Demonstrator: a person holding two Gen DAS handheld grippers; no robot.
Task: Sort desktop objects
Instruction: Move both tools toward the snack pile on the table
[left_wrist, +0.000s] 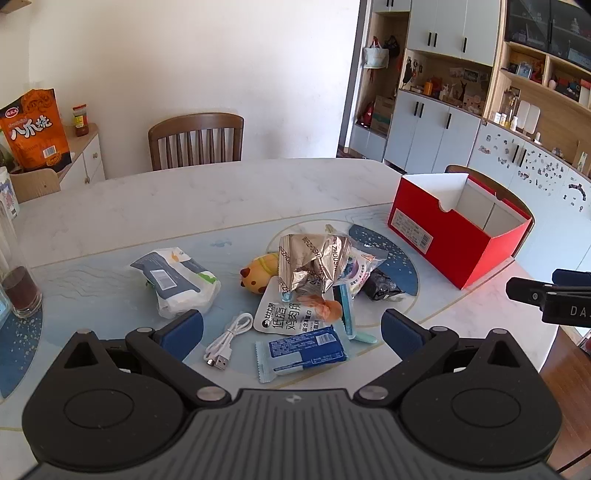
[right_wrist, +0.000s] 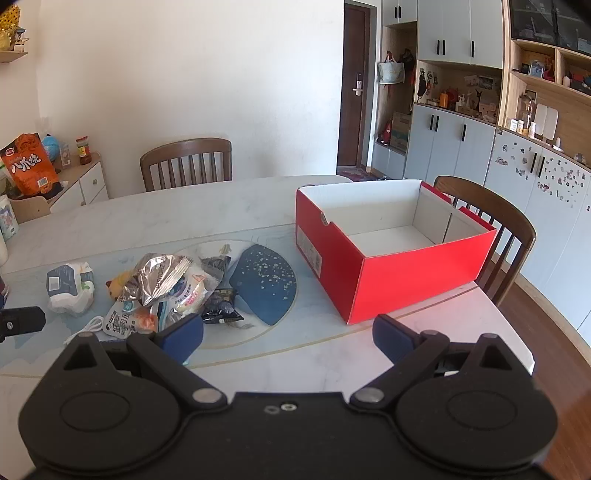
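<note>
A heap of small objects lies on the table: a silver foil bag (left_wrist: 312, 258), a yellow plush toy (left_wrist: 258, 273), a tissue pack (left_wrist: 177, 280), a white USB cable (left_wrist: 227, 341), a blue wrapped bar (left_wrist: 304, 352), a white chicken pouch (left_wrist: 284, 314), a blue razor (left_wrist: 345, 308) and a black packet (left_wrist: 380, 286). An empty red box (right_wrist: 391, 251) stands to the right. My left gripper (left_wrist: 291, 328) is open above the near side of the heap. My right gripper (right_wrist: 288, 334) is open and empty, in front of the red box.
Wooden chairs stand at the far side (left_wrist: 195, 142) and behind the box (right_wrist: 491, 236). A glass of dark liquid (left_wrist: 20, 291) stands at the left edge. A low cabinet with an orange snack bag (left_wrist: 35, 129) is at the far left. The table edge (right_wrist: 517, 343) falls off to the right.
</note>
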